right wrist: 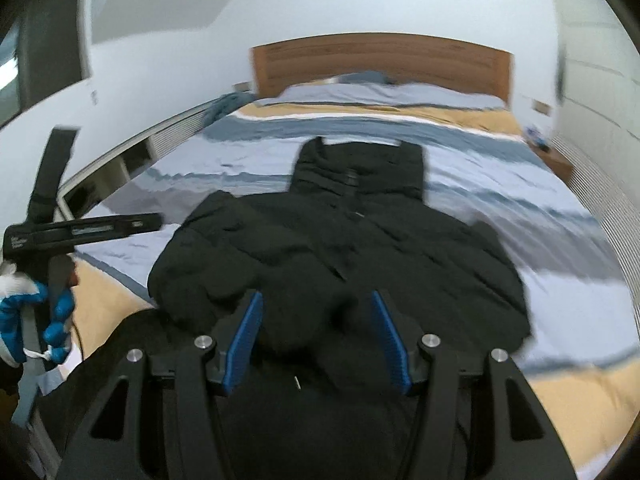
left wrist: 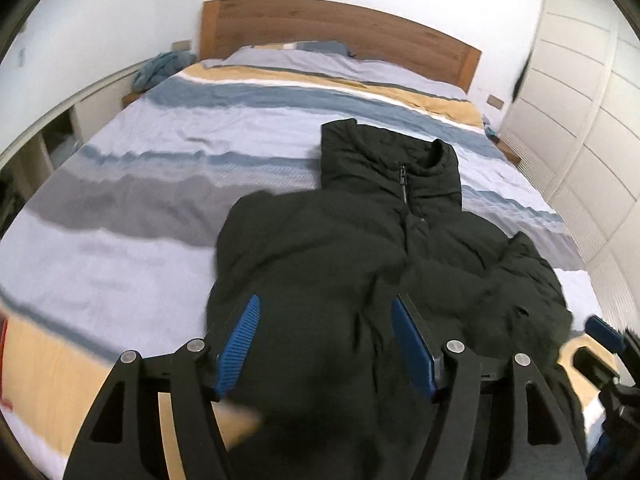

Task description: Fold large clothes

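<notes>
Across the middle of both views, a black puffer jacket [left wrist: 360,240] is spread front-up on the striped bed [left wrist: 160,184], collar toward the wooden headboard [left wrist: 340,28] at the top. Its zip is closed and its sleeves are bunched inward. The left gripper [left wrist: 326,344] and right gripper [right wrist: 318,340] are held spread above the hem, nothing pinched.

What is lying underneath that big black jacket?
The black jacket lies on a striped duvet covering the bed. Blue, grey and yellow bands show around it; whatever lies directly beneath the jacket is hidden.
</notes>
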Demonstrator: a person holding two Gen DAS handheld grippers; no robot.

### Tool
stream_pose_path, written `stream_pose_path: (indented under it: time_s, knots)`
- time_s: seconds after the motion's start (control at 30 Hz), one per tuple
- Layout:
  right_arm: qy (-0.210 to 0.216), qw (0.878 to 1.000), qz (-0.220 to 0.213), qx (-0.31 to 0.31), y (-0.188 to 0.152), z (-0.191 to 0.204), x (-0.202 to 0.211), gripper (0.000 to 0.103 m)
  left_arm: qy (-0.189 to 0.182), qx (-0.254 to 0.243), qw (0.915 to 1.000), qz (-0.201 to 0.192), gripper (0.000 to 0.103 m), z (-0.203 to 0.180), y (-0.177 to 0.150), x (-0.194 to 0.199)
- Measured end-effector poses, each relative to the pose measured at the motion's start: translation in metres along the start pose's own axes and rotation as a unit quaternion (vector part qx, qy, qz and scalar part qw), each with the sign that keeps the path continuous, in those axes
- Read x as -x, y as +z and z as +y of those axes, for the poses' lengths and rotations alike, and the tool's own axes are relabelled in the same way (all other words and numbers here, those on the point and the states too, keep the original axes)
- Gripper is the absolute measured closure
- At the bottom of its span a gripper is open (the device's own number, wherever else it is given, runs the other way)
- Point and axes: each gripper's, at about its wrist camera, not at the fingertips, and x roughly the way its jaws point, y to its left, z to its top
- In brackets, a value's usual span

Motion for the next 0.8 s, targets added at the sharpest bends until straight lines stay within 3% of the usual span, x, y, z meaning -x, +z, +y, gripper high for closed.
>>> stream_pose_path:
  time_s: [0.13,0.3,0.57,0.8]
  knots:
    - [0.014,0.999,-0.001,0.031,0.012,0.011,-0.064,0.048,-0.01,-0.028,0.9995,0.0,0.036,-0.006,0.011,-0.052]
    - [0.018,0.998,0.055,0.028,-0.006,0.007,-0.115,0.048,-0.004,-0.046,0.9979,0.045,0.035,-0.001,-0.015,-0.089]
    - [0.031,0.991,0.131,0.015,-0.04,0.007,-0.111,0.048,0.011,-0.065,0.9938,0.089,0.031,0.001,-0.062,-0.066]
    - [0.017,0.978,0.208,0.017,-0.038,0.01,-0.098,0.048,0.002,-0.068,0.988,0.139,0.03,0.004,-0.056,-0.048]
